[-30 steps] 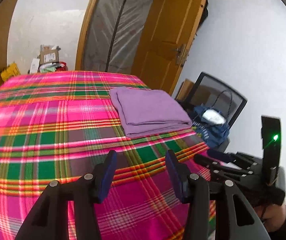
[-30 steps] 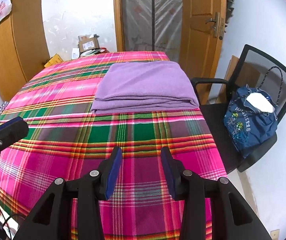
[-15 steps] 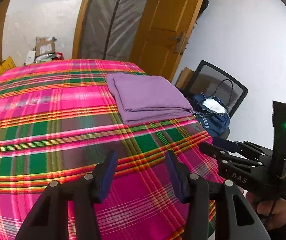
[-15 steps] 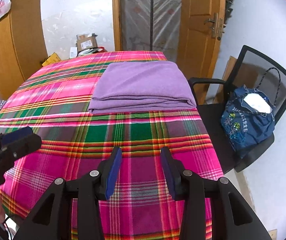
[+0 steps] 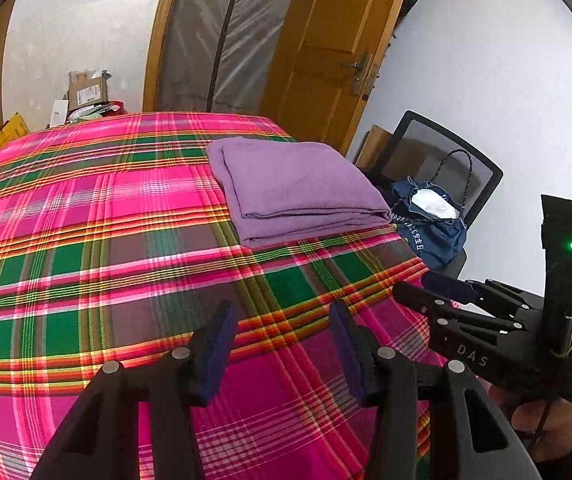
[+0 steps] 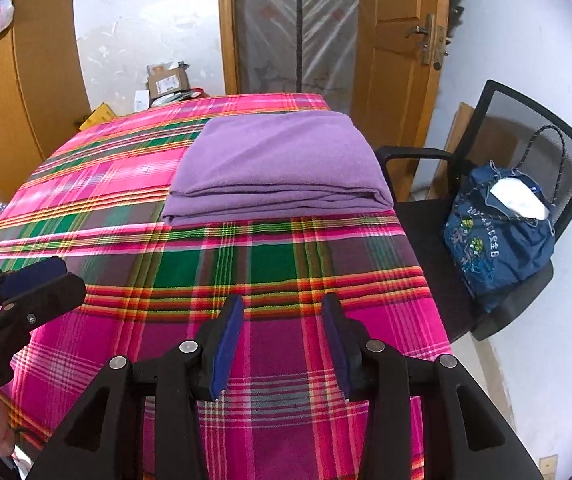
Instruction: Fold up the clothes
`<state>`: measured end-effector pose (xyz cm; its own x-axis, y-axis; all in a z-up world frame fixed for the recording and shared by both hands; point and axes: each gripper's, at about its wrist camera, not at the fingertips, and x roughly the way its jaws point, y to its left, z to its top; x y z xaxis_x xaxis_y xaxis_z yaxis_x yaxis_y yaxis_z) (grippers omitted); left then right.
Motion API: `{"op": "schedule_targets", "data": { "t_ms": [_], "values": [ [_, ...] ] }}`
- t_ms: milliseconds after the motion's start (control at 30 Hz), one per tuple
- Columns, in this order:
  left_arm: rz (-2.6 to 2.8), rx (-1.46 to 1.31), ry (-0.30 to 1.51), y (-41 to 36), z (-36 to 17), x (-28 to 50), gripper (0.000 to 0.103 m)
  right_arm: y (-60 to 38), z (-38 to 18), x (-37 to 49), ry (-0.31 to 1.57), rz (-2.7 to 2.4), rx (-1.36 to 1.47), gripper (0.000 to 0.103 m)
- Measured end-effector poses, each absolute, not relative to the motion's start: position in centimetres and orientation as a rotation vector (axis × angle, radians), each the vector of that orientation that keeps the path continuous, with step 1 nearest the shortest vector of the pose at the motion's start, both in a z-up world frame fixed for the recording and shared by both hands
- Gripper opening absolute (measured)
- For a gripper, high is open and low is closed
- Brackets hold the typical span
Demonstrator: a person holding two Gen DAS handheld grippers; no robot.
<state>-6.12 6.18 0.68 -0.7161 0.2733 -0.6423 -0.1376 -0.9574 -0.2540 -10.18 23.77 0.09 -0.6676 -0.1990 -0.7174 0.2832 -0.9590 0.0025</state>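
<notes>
Purple cloth (image 6: 278, 164) folded; far edge hidden; holder's hand (image 5: 541, 420) mostly cropped.

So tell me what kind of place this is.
Probably a room in a home: wooden door, plaid-covered table with a folded purple cloth, and a mesh office chair holding a blue bag.

Home room, wooden door (image 6: 399, 60), plaid-covered table (image 6: 270, 264), mesh chair (image 6: 525, 152)
</notes>
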Motion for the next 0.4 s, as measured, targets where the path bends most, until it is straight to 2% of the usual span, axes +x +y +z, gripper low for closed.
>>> {"op": "schedule_targets", "data": {
  "t_ms": [133,400],
  "values": [
    [2.696,-1.055,-0.279,6.6,0.66,-6.03,0.04,23.89,-0.03,-10.13,0.155,-2.647,1.119,0.042],
    [2.679,-1.071,-0.299,6.94,0.29,-6.05,0.04,24.23,-0.21,-10.18,0.15,-2.649,1.127,0.042]
  ]
}}
